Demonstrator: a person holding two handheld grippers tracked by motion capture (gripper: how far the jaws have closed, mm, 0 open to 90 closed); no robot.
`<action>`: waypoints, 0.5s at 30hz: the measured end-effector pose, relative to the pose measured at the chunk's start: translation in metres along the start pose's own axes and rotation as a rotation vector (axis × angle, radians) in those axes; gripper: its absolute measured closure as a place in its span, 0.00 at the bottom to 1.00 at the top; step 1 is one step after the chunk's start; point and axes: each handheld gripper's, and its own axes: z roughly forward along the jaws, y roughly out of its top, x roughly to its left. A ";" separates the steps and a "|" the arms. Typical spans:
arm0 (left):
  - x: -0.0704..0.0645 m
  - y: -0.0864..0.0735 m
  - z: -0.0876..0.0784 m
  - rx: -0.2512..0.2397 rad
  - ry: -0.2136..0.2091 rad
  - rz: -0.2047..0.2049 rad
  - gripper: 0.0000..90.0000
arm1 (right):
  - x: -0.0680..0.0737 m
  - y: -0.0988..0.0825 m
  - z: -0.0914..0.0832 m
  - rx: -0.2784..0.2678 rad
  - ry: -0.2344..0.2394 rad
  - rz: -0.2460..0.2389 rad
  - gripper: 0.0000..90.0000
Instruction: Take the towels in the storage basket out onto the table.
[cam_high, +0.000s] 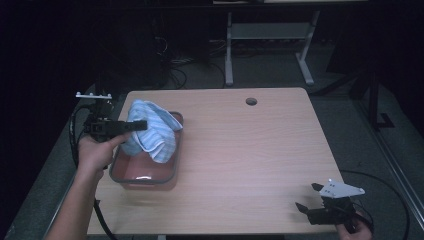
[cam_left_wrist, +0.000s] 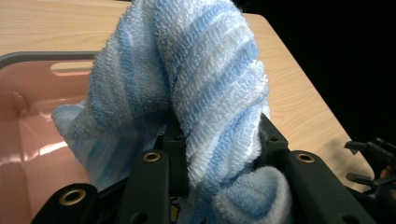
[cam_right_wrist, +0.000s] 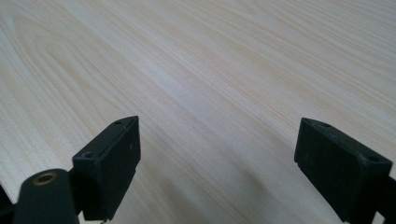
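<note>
One striped towel (cam_left_wrist: 205, 93) clenched in left fingers (cam_left_wrist: 219, 154) over one pink tub (cam_high: 145, 175); right fingers (cam_right_wrist: 217, 172) released.

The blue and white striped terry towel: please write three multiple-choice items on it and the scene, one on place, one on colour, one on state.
1. Where is the blue and white striped terry towel?
A. flat at the table's right edge
B. over the pink plastic tub with the grey rim
C. on the floor

2. What colour is the tub inside?
A. green
B. black
C. pink

3. How do the right tool's jaws stand?
A. open, with nothing between them
B. shut on the towel
C. shut on a cup

Answers: 1 B, the high view shows the towel in the left tool above the tub. 2 C, the left gripper view shows pink walls. 3 A, the right gripper view shows bare light wooden table between wide jaws.
</note>
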 end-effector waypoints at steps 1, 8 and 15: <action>-0.001 0.001 0.001 -0.002 0.001 0.001 0.72 | 0.000 0.000 0.000 0.001 0.000 0.002 0.15; -0.014 0.009 0.002 -0.009 -0.022 0.024 0.72 | 0.001 0.001 0.001 0.002 0.001 0.001 0.15; -0.030 0.019 0.005 -0.012 -0.041 0.045 0.72 | 0.000 0.001 0.001 0.000 -0.002 0.001 0.15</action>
